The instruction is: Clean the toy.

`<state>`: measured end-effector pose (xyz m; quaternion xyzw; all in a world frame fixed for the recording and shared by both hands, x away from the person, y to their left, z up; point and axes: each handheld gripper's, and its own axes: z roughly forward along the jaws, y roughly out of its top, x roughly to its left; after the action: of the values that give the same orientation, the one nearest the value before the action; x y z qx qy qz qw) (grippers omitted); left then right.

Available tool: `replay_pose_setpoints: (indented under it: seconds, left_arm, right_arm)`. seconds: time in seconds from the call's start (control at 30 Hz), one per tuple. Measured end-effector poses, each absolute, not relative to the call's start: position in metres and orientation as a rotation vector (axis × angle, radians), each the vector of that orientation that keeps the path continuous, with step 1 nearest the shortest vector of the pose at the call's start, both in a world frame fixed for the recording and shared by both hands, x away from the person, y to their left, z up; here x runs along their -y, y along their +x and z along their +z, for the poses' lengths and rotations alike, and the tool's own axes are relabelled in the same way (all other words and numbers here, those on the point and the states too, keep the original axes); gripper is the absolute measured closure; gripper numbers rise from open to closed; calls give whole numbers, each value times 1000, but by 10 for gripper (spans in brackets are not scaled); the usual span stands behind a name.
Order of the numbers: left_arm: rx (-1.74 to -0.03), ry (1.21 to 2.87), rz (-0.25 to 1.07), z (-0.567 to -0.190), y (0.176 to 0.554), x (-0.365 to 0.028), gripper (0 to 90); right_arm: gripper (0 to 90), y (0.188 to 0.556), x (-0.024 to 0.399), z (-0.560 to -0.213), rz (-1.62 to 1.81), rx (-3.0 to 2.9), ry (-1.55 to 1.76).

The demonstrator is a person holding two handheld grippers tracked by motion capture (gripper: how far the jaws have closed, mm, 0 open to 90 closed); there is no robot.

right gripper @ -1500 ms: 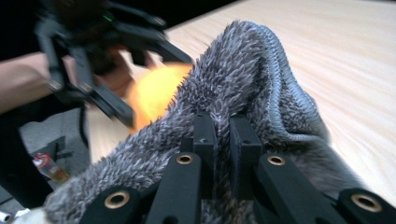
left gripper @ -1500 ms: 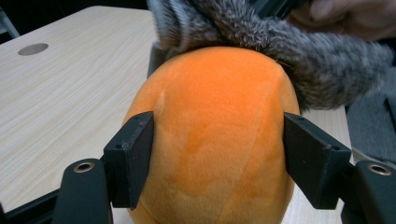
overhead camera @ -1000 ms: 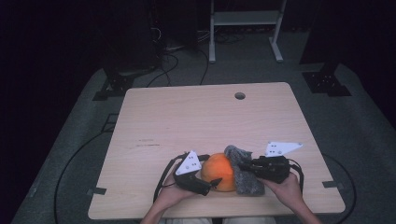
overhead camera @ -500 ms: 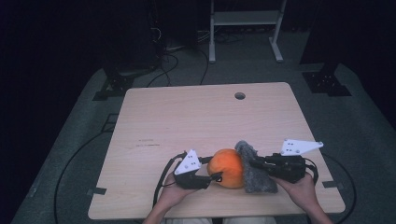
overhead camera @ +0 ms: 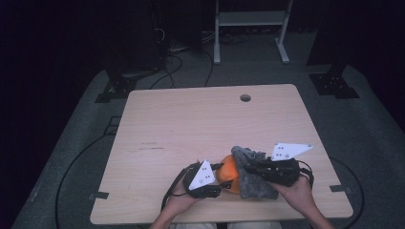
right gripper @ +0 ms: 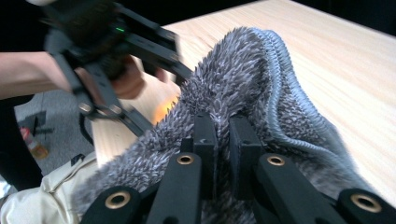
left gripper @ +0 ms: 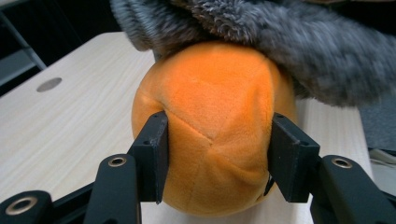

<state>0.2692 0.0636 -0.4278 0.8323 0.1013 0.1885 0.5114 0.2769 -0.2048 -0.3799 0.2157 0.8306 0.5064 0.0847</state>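
**A:** Two hand-held grippers work one bundle near the front edge of the desk (overhead camera: 191,119). From the high view, the left hand-held gripper (overhead camera: 220,182) meets the orange plush ball (overhead camera: 229,170) from its left, and the right hand-held gripper (overhead camera: 252,170) comes in from the other side, gripping the grey fuzzy cloth (overhead camera: 255,188) that lies over the ball.

**B:** Which step, would you say?

**A:** Pulling the cloth off the ball, I judge. In the left gripper view, the left hand-held gripper (left gripper: 217,156) has just been closing, with the ball (left gripper: 215,126) between its jaws; both pads press dents into the plush, so it is clamped on the ball. The cloth (left gripper: 261,42) drapes just above.

**B:** And the right?

**A:** In the right gripper view, the right hand-held gripper (right gripper: 222,140) has its jaws together, pinching a fold of cloth (right gripper: 243,79). Next, I think, the left must hold firm while the right lifts away. The ball looks soft, seamed and squashy; the cloth is shaggy with a ribbed hem.
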Motion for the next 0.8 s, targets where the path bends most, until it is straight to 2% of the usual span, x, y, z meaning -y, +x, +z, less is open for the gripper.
replay_pose_setpoints:
  seconds: [0.13,0.3,0.33,0.4,0.43,0.47,0.53,0.57,0.67,0.8]
  left_arm:
    - [-247,2022,451,-429,270,-69,460]
    - [-329,2041,396,-435,281,-84,458]
    - [-329,2041,396,-435,281,-84,427]
    - [-373,2022,356,-432,284,-87,276]
    - [-404,1962,284,-429,286,-89,276]
    - [-434,1874,209,-425,287,-92,182]
    - [-434,1863,197,-424,287,-92,191]
    - [-442,1933,241,-429,288,-90,277]
    - [-446,1926,214,-435,288,-93,302]
    - [-439,1958,229,-437,287,-96,330]
  right_arm:
    - [826,279,194,-378,1488,-2508,587]
    - [827,294,220,-392,1494,-2467,764]
    - [826,294,222,-395,1513,-2466,786]
    - [827,294,221,-398,1534,-2465,792]
    - [827,293,218,-400,1531,-2461,789]
    - [827,293,211,-402,1558,-2467,773]
    - [826,292,207,-403,1586,-2481,773]
    - [827,289,198,-403,1579,-2494,727]
    - [826,287,196,-403,1548,-2509,704]
    - [826,286,215,-411,1484,-2493,765]
